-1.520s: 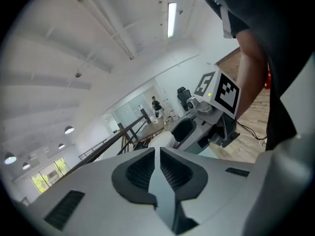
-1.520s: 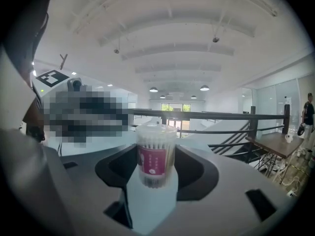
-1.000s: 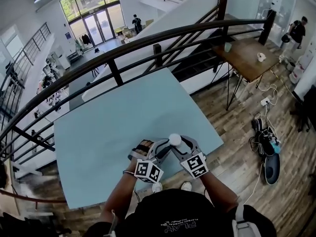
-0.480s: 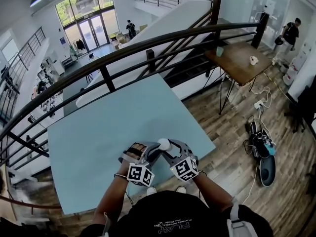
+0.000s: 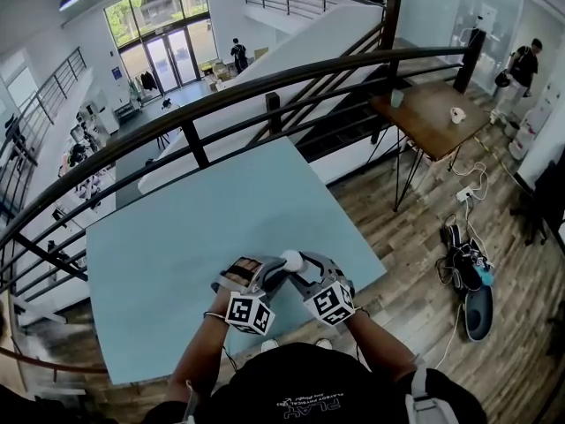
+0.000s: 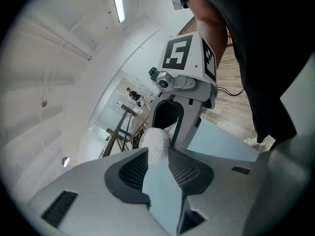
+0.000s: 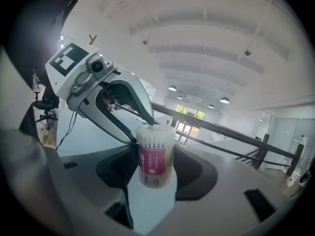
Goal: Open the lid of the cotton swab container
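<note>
Though blurred, container (image 7: 155, 154) seems clear, lidded.

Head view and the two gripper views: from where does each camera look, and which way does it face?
Head view: on the head, facing steeply down at the table; forearms, left gripper, right gripper show.
Left gripper view: along its jaws, just closing on the cotton swab container, toward the right gripper and forearm.
Right gripper view: the reverse, jaws likewise closing.
All three share the container.
</note>
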The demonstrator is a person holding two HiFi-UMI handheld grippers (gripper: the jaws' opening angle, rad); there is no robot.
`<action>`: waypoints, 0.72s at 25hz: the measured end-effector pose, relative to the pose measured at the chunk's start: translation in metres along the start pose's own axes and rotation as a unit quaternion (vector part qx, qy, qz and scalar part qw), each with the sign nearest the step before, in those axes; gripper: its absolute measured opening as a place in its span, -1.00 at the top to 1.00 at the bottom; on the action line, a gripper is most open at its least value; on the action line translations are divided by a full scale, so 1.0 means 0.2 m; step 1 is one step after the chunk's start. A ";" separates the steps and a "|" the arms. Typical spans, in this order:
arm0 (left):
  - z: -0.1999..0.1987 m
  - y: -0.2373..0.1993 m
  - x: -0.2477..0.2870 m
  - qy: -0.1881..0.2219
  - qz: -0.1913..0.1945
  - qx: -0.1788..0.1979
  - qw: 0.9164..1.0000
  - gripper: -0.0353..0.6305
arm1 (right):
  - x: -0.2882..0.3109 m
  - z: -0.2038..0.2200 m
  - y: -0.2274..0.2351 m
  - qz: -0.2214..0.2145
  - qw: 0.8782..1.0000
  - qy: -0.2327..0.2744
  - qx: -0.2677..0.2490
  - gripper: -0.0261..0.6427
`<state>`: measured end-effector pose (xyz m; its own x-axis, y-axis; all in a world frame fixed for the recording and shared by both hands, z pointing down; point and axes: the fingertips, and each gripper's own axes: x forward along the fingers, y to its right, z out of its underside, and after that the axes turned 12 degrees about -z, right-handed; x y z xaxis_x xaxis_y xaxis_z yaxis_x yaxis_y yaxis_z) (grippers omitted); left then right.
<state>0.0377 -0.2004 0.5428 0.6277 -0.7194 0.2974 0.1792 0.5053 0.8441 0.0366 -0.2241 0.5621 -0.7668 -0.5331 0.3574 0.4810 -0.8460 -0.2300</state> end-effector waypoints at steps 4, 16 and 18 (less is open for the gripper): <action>0.01 -0.01 0.00 0.000 -0.003 -0.002 1.000 0.48 | 0.01 -0.01 0.01 -0.003 1.000 0.001 -0.001 0.24; 0.03 -0.03 -0.01 -0.002 -0.007 -0.005 1.000 0.53 | 0.02 -0.04 0.01 -0.004 1.000 0.001 -0.014 0.26; 0.03 -0.02 -0.02 -0.002 -0.007 -0.004 1.000 0.54 | 0.03 -0.03 0.00 -0.005 1.000 0.002 -0.016 0.26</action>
<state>0.0298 -0.2027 0.5400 0.6219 -0.7287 0.2867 0.1940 0.4980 0.8452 0.0298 -0.2268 0.5575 -0.7734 -0.5250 0.3553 0.4597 -0.8504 -0.2560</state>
